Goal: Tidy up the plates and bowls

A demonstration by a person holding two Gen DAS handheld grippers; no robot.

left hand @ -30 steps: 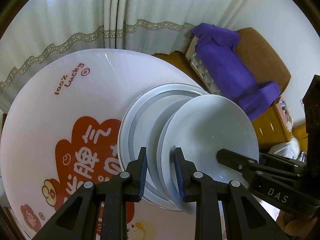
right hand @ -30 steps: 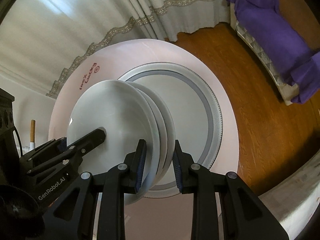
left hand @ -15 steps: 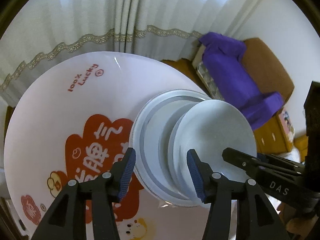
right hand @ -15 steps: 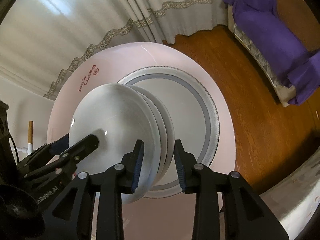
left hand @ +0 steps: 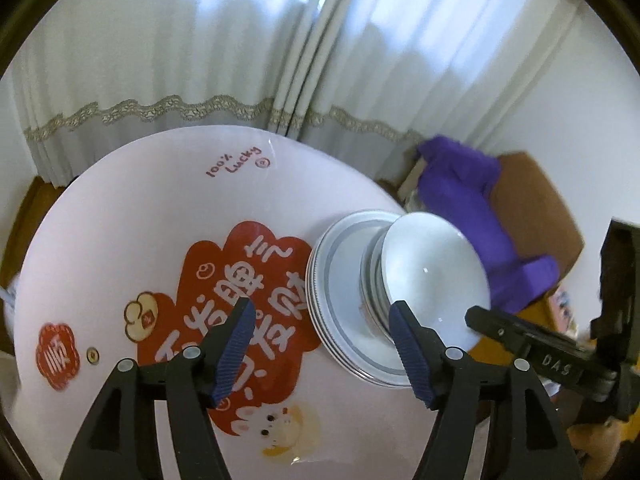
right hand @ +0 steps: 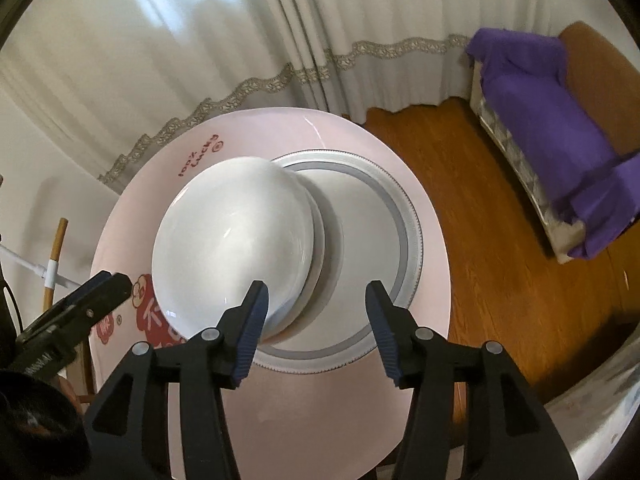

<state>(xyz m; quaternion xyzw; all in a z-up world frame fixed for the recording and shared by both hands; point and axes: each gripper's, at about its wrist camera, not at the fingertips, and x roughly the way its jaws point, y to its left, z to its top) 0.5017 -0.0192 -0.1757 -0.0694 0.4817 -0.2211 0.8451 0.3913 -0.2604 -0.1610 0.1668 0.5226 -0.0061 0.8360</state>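
A stack of white bowls (left hand: 432,276) (right hand: 236,256) sits on a stack of grey-rimmed plates (left hand: 340,280) (right hand: 372,256) on a round pink table (left hand: 160,216) (right hand: 320,392). My left gripper (left hand: 320,344) is open and empty, drawn back above the table, left of the bowls. My right gripper (right hand: 316,324) is open and empty, raised over the near rim of the plates. Each gripper shows at the edge of the other's view, the right one (left hand: 540,352) and the left one (right hand: 68,320).
The table carries a red cartoon print (left hand: 240,300). White curtains (left hand: 280,60) hang behind it. A brown sofa with a purple cloth (right hand: 552,132) stands on the wooden floor (right hand: 480,220) to the right. A wooden stick (right hand: 56,256) leans at the left.
Both grippers opened and let go of the bowl stack, the left first. Both then pulled back and up, so bowls and plates look smaller.
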